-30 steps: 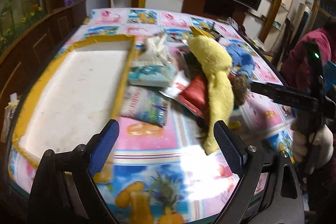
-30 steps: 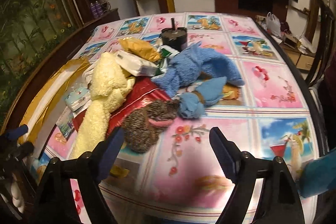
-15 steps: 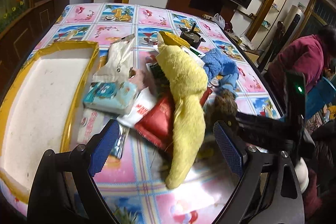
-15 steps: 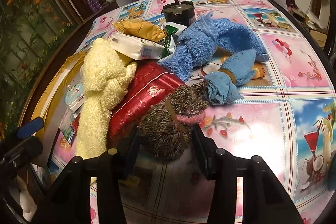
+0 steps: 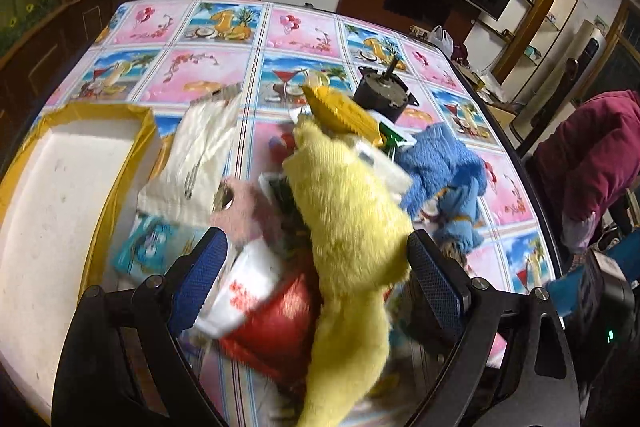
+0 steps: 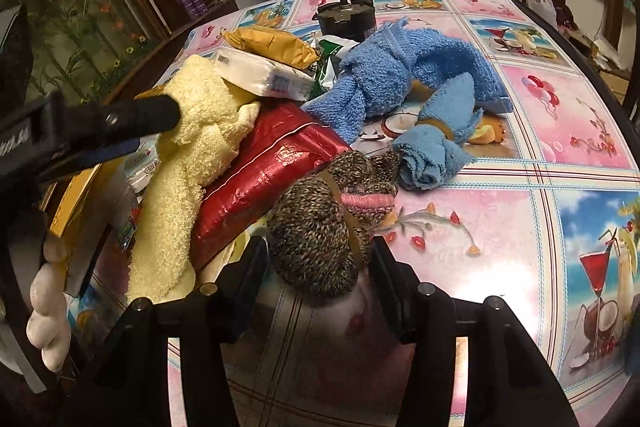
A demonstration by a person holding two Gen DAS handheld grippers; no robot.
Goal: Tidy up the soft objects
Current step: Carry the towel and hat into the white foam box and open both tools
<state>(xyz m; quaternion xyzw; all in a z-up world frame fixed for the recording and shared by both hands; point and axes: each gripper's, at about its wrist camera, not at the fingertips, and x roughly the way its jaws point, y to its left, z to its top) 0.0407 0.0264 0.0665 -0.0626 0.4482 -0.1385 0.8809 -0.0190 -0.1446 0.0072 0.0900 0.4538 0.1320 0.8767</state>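
A pile lies on the patterned table. A yellow fluffy towel (image 5: pixel 352 239) (image 6: pixel 188 163) lies between the open fingers of my left gripper (image 5: pixel 316 271). My right gripper (image 6: pixel 318 269) is shut on a brown knitted roll (image 6: pixel 320 227) with a pink band, at the near edge of the pile. A blue towel (image 6: pixel 404 75) (image 5: pixel 444 171) lies behind it. A pink fuzzy item (image 5: pixel 248 211) shows near my left finger. A red foil pack (image 6: pixel 260 171) (image 5: pixel 276 323) lies under the yellow towel.
A yellow-rimmed white tray (image 5: pixel 52 195) sits at the left. A white bag (image 5: pixel 200 151), tissue packs (image 6: pixel 264 75), a yellow packet (image 5: pixel 344 111) and a black motor (image 5: pixel 384 95) are in the pile. A person in maroon (image 5: pixel 588 167) sits at the right.
My left gripper moved forward over the pile, its fingers now around the yellow towel. My right gripper advanced and closed on the brown knitted roll.
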